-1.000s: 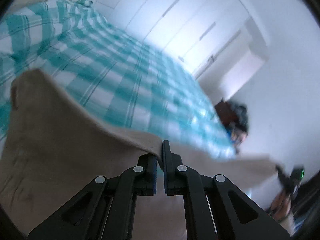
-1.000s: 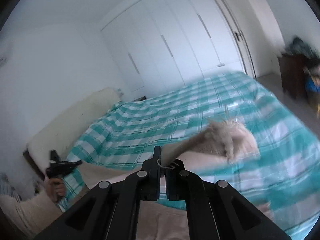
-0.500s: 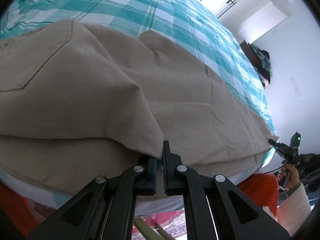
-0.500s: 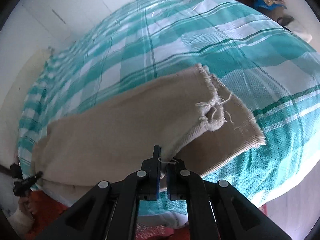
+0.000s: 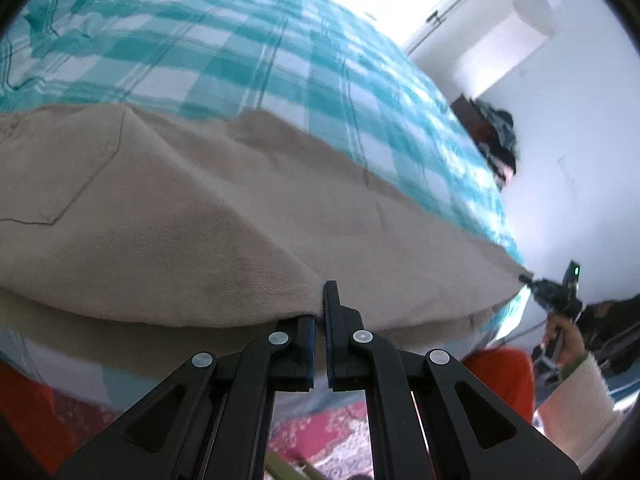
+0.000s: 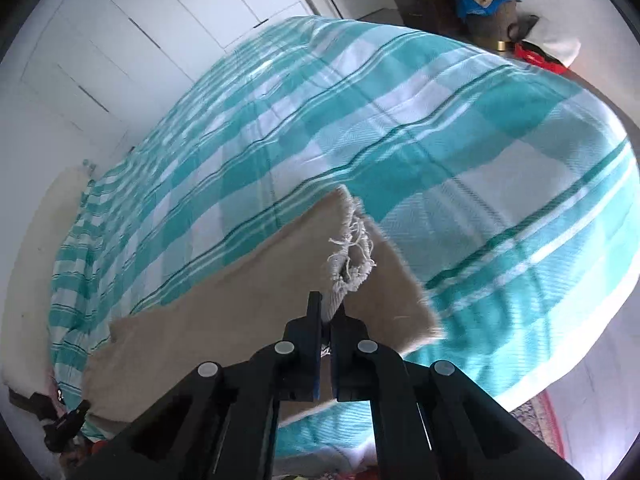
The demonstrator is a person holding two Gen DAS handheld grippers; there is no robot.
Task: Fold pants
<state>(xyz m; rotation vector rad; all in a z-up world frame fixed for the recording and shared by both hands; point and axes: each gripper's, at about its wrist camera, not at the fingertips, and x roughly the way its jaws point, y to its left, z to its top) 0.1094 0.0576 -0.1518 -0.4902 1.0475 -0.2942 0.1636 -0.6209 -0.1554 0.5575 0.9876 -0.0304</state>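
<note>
The pants (image 5: 208,216) lie stretched along the near edge of the bed (image 5: 248,64), on its teal and white checked cover. They look already doubled lengthwise, one leg on top of the other, because two frayed leg ends (image 6: 356,248) lie stacked at the right end.

The left gripper (image 5: 320,312) is closed, and its jaws pinch the near edge of the pants at the waist part, close to a stitched pocket (image 5: 64,184). The right gripper (image 6: 326,312) is closed too, and it has hold of the frayed hem of the upper leg. In the left view it (image 5: 556,292) shows far off at the other end of the cloth.

So the first fold seems done and the cloth is laid out on the bed, but both ends are not yet released. I judge that the cross folds are left: to bring the leg ends toward the waist, and then smooth the bundle.
</note>
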